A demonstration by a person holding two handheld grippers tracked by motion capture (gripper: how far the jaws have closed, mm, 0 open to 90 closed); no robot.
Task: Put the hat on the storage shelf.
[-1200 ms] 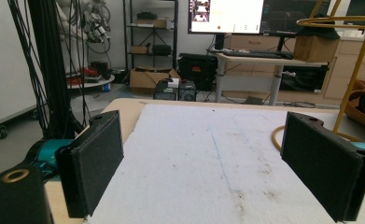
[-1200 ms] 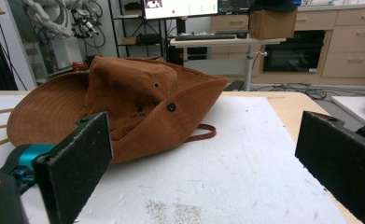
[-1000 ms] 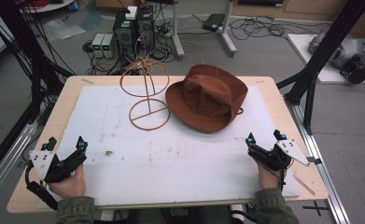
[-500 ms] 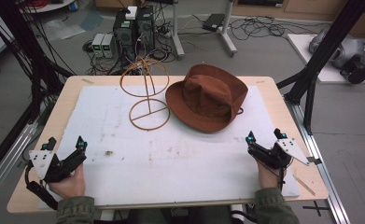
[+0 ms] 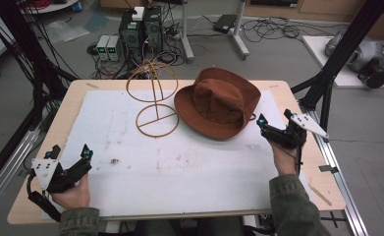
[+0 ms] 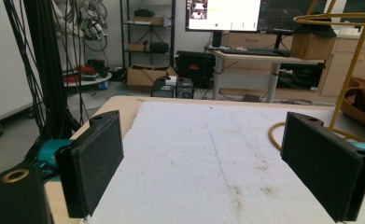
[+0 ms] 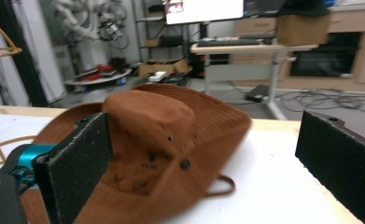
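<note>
Hat (image 5: 218, 102): brown felt, lying brim-down at the mat's one o'clock, beside wire stand (image 5: 155, 101). Right gripper (image 5: 277, 131), jaws apart, is nearing its brim; should pinch brim edge squarely. Left gripper (image 5: 68, 164) is idling, jaws apart.

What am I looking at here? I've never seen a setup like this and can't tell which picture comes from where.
A person sits at a table covered by a white mat, holding a hand-held tool with two black jaws in each hand. The high view looks down from above: the left gripper is near the left corner, the right gripper beside a brown hat. Next to the hat stands a wire hat stand. The other two pictures come from cameras riding on each tool, looking along its jaws. Both sets of jaws stand wide open, holding nothing; the right one faces the hat.
</note>
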